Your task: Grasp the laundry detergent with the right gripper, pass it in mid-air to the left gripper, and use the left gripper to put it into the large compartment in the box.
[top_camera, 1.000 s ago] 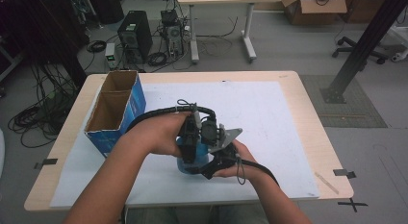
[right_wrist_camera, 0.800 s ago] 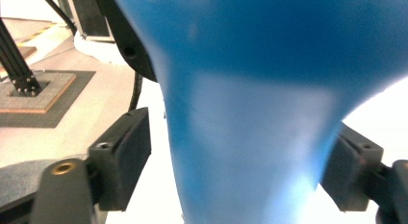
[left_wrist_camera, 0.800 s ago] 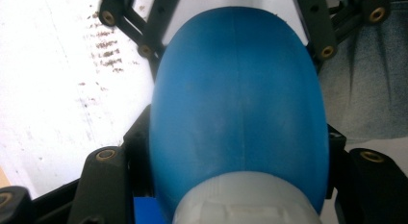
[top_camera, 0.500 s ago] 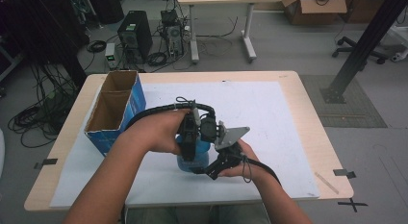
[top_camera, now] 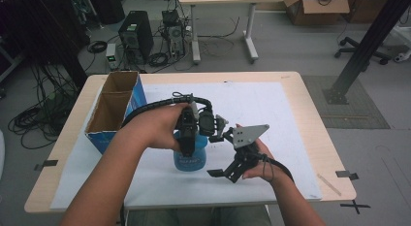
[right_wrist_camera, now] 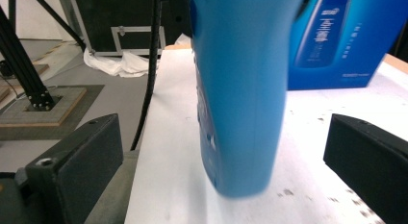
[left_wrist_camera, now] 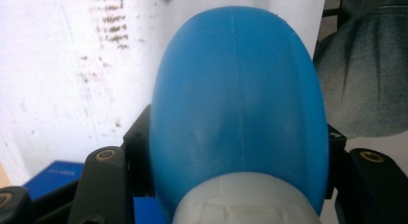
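Far left of the table point(top_camera: 291, 85), an open-topped blue carton point(top_camera: 116, 109) with two brown compartments stands on the left margin of the white sheet point(top_camera: 271, 114), its long side running along the table's left edge; bare wood shows only as a thin strip beyond it. Just right of the carton, the left forearm crosses in from the bottom, and the left gripper point(top_camera: 190, 138) points down over a blue bottle point(top_camera: 191, 158) that stands upright on the sheet, near-centre and toward the person's edge. In the left gripper view the bottle point(left_wrist_camera: 238, 113) sits between the black jaws, both pads pressed against its sides: closed firm on the bottle just below the pale cap. Clear white sheet lies between carton and bottle, narrow. Right of the bottle, the right gripper point(top_camera: 227, 158) is held low, close beside the bottle but apart from it, grey plate on top, cable trailing back over the wrist. Its jaws have just been opening; in the right gripper view they stand wide apart with the bottle point(right_wrist_camera: 240, 99) ahead between them, neither pad touching it, gaps on both sides. Further right the sheet is open all the way to its right edge, with a band of bare table beyond. Behind both grippers the far half of the sheet is free
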{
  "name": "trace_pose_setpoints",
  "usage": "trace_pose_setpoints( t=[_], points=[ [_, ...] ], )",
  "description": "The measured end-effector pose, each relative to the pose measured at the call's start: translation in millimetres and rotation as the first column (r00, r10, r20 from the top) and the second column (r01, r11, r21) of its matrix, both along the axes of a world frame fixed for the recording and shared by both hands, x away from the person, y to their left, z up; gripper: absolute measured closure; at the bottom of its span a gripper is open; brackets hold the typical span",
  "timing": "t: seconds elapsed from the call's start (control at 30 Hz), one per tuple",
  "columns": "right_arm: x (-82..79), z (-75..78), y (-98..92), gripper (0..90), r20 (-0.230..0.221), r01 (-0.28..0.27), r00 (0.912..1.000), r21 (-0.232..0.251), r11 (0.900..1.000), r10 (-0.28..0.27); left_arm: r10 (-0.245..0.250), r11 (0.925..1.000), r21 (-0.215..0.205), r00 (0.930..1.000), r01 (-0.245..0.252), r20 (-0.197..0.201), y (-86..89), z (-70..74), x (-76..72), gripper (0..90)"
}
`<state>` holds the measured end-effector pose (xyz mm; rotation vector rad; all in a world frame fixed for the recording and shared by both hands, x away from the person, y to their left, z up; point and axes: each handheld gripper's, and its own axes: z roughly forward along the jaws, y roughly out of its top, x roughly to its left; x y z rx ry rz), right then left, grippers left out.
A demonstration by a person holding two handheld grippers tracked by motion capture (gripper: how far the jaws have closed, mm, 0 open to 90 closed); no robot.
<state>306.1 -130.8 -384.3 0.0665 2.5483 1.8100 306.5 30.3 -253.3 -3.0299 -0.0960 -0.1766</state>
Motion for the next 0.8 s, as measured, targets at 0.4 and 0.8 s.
trace_pose_setpoints(
  t=[0.4,0.8],
  points=[
    [6.3,16.7,-38.2,0.2,0.032,0.078,0.9966,-0.070,0.994,-0.076,0.304,0.9521,-0.028,0.9525,-0.305,-0.009,4.1,19.8,14.2,38.9],
    [19.0,27.5,-63.3,0.5,0.055,0.143,0.9893,-0.205,0.968,-0.135,0.533,0.8445,-0.039,0.8454,-0.534,-0.027,18.7,37.7,32.3,38.8]
  ],
)
